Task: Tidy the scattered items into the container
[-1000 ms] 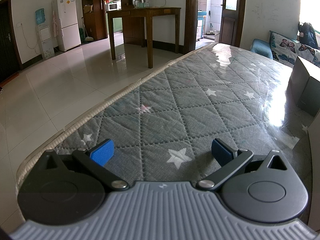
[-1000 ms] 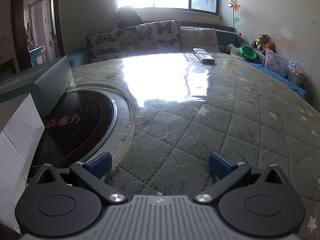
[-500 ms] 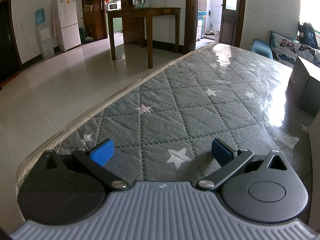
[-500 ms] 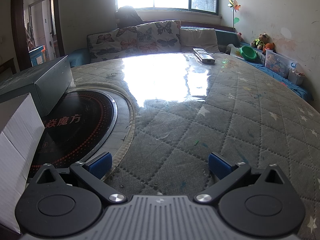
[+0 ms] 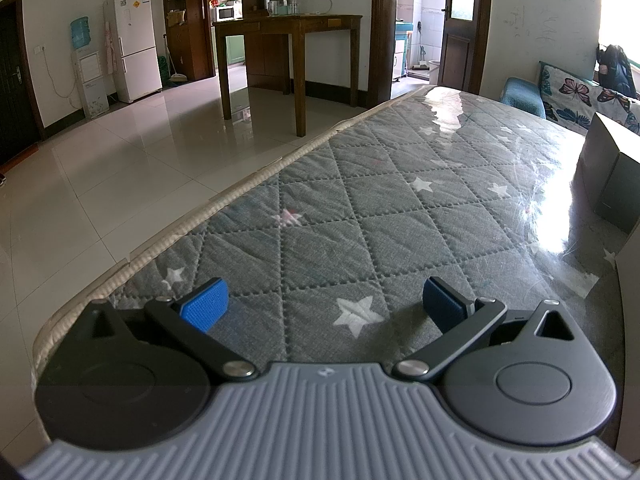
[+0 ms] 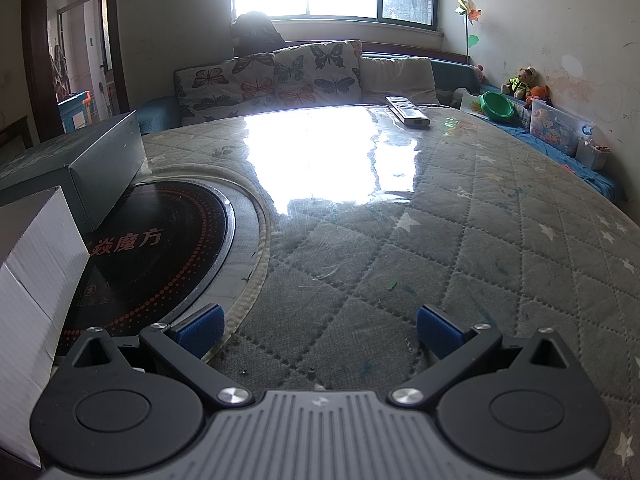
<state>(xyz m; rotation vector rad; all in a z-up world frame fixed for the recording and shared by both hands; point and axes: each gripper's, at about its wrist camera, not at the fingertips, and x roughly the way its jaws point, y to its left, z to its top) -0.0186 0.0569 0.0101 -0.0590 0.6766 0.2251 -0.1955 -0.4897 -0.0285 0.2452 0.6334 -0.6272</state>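
My left gripper [image 5: 322, 304] is open and empty, low over a grey quilted star-pattern table cover [image 5: 380, 208] near its left edge. My right gripper [image 6: 318, 330] is open too, holding nothing, beside a round black induction hob [image 6: 160, 248] set into the table. A white box [image 6: 36, 280] stands at the left of the right wrist view, with a dark grey-green box [image 6: 92, 160] behind it. That dark box [image 5: 612, 176] also shows at the right edge of the left wrist view. Two remote controls [image 6: 408, 111] lie at the far end of the table.
Clear glossy film covers the table and glares under the window. A sofa with butterfly cushions [image 6: 280, 76] runs behind the table. Toys and a green bowl [image 6: 498, 105] sit along the right wall. Left of the table lie tiled floor [image 5: 100, 184], a wooden table [image 5: 292, 40] and a fridge [image 5: 134, 44].
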